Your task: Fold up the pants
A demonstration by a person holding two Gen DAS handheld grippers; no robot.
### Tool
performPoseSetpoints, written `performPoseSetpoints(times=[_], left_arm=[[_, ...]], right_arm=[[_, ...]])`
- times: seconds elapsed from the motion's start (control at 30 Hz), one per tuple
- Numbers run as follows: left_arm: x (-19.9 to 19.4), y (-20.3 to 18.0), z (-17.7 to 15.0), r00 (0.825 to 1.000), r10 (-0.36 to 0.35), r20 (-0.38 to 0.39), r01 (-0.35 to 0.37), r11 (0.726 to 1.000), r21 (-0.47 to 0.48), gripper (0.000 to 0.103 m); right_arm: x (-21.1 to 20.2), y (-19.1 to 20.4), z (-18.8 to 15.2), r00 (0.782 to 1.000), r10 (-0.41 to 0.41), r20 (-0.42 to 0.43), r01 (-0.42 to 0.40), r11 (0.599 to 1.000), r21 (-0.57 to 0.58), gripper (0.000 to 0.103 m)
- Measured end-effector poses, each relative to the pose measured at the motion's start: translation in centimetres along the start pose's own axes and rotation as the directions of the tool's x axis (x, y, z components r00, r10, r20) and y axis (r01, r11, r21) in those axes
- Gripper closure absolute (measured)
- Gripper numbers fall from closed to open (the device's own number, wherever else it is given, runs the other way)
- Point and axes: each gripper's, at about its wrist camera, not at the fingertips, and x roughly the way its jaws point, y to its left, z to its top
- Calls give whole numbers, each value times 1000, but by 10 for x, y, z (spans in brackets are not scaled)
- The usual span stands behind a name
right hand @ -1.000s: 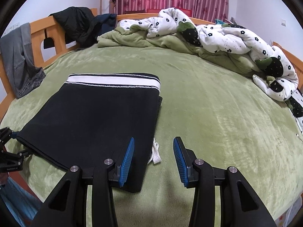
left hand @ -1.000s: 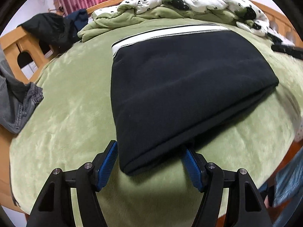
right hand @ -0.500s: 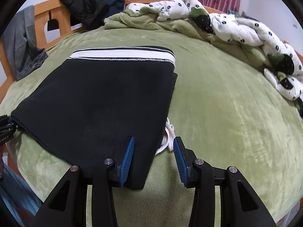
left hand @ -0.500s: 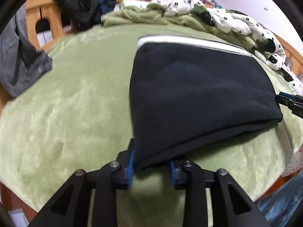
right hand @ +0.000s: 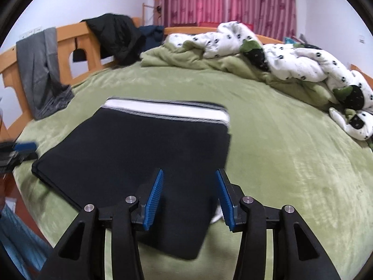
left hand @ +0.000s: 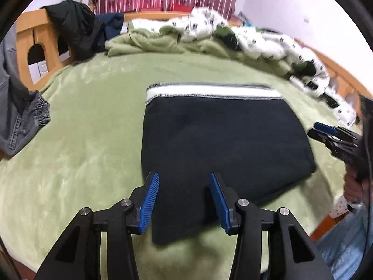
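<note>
The folded black pants point(left hand: 219, 149), white waistband at the far edge, lie flat on the green bed point(left hand: 77, 144), with the left gripper point(left hand: 184, 196) and right gripper point(right hand: 189, 196) above their near corners, fingers spread wide and holding nothing.

A home bedroom: wooden-framed bed point(right hand: 70, 37), rumpled quilt point(right hand: 291, 58), pink curtains point(right hand: 209, 0)

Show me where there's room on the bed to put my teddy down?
Right of the pants, bare green blanket runs to the rumpled quilt. Another bare patch lies left of the pants, toward the grey trousers. The far edge is crowded with bunched bedding and dark clothes.
</note>
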Motion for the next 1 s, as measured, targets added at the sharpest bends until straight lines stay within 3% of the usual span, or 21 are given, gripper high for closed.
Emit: performPoseSetpoints(times=[0.07, 0.13, 0.3, 0.4, 0.53, 0.63, 0.77, 0.9, 1.0], left_arm=[[23, -1, -11, 996, 29, -82, -30, 1000, -3, 59], [26, 0, -24, 997, 33, -72, -36, 999, -34, 59], [15, 4, -16, 997, 6, -79, -11, 998, -59, 58], [10, 3, 1, 999, -30, -44, 27, 997, -73, 53], [27, -15, 42, 1000, 9, -26, -9, 1000, 8, 51], [45, -18, 78, 999, 32, 1, -32, 999, 31, 50], [76, -13, 108, 998, 64, 16, -65, 998, 19, 48], [127, 1, 109, 993, 38, -109, -44, 998, -54, 47], [135, 5, 107, 993, 25, -116, -34, 997, -76, 40]], right_arm=[[15, 8, -10, 997, -37, -63, 33, 998, -57, 57], [36, 13, -27, 983, -94, -155, 78, 991, -105, 58], [29, 16, -37, 980, -83, -183, 59, 989, -133, 56], [17, 11, -21, 991, -43, -130, 32, 996, -86, 56], [16, 12, 6, 999, -39, -16, 38, 998, -58, 49], [31, 14, 32, 998, -67, 22, 69, 995, -78, 48], [64, 1, 62, 994, -109, 23, 109, 993, -33, 43], [115, -14, 73, 989, -134, -60, 136, 990, 25, 42], [135, -14, 70, 984, -160, -74, 161, 987, 2, 40]])
